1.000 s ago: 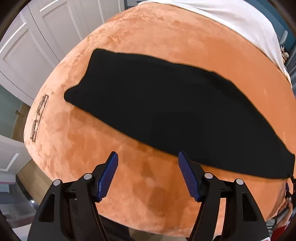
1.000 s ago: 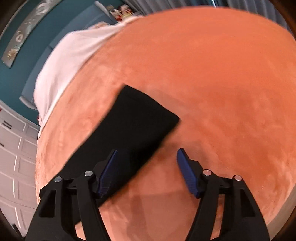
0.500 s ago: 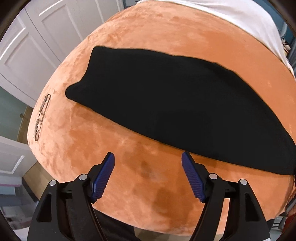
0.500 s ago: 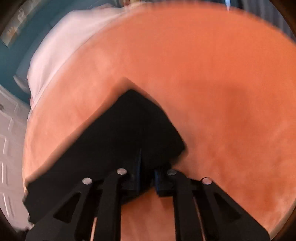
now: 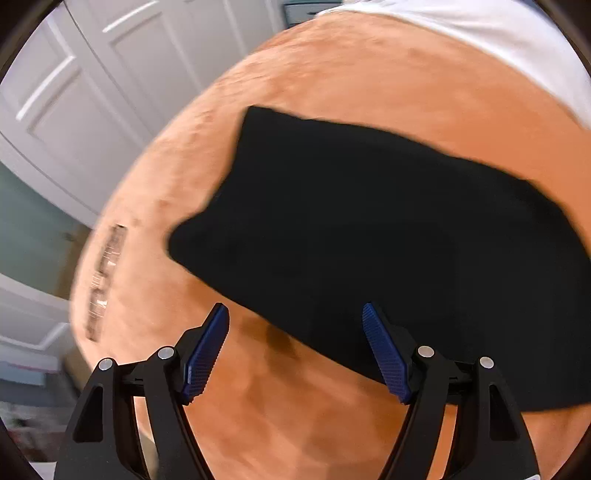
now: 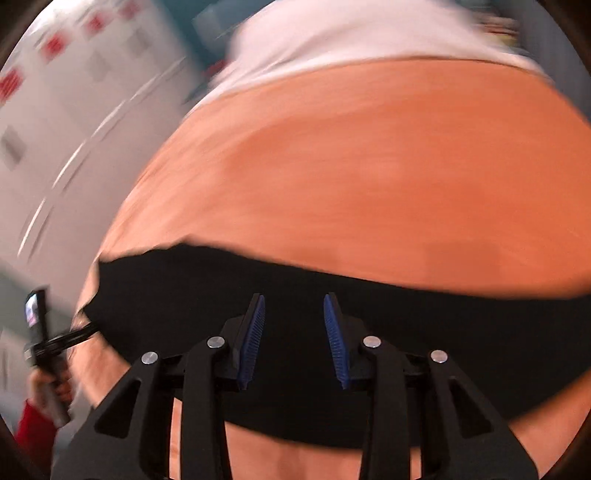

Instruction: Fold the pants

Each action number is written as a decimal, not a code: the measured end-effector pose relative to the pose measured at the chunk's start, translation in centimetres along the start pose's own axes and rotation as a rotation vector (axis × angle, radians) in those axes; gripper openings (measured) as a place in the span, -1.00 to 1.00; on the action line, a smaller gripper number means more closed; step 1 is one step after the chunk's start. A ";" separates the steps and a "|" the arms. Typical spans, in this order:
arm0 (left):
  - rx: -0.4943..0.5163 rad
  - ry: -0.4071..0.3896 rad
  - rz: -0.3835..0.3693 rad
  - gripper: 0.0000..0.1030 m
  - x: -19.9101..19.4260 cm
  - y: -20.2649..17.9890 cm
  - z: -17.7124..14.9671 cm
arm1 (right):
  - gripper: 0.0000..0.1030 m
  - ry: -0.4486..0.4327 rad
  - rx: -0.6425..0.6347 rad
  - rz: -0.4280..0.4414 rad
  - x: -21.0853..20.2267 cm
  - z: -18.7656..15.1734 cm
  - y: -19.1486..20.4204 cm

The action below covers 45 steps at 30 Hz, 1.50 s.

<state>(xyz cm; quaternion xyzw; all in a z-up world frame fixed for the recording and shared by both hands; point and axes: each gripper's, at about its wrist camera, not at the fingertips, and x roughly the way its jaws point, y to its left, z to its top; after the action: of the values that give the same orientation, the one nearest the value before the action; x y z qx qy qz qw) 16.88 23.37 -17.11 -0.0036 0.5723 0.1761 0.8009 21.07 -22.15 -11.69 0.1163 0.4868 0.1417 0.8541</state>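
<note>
Black pants (image 5: 369, 240) lie folded into a long strip across an orange plush bed cover (image 5: 369, 74). My left gripper (image 5: 295, 347) hangs open just above the strip's near edge. Its right fingertip (image 5: 384, 354) is over the black cloth and its left fingertip (image 5: 207, 350) over bare orange. Nothing is between them. In the blurred right wrist view, the pants (image 6: 184, 295) run as a dark band under my right gripper (image 6: 294, 332). Its jaws are opening, and the blue pads stand apart above the cloth without pressing on it.
A white sheet (image 5: 498, 33) covers the far part of the bed. White panelled wardrobe doors (image 5: 92, 92) stand close beyond the bed's left edge. In the right wrist view, a hand (image 6: 55, 387) in a red sleeve holds a dark handle at the left edge.
The right gripper closed on the pants' end, swung round, and now its jaws stand parted over the cloth. The left gripper came down and closer to the pants' near edge, staying open.
</note>
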 end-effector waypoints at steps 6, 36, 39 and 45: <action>0.002 0.050 -0.052 0.69 3.8 3.4 0.2 | -0.38 0.181 -0.220 -0.087 14.8 6.5 11.2; -0.028 -0.003 -0.043 0.84 1.8 3.8 -1.0 | -0.62 0.076 -0.032 0.011 15.1 8.3 11.9; 0.006 -0.062 -0.008 0.82 -0.3 3.2 -1.2 | -0.50 0.006 -0.064 -0.028 9.9 3.8 8.9; 0.068 -0.058 0.126 0.90 1.6 3.7 -1.9 | -0.45 0.008 0.188 -0.192 2.1 -8.0 -4.3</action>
<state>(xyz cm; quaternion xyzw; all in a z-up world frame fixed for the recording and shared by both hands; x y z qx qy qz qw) 14.53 26.93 -18.46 0.0649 0.5535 0.2067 0.8042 15.70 -24.96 -18.81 0.1481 0.5103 0.0135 0.8470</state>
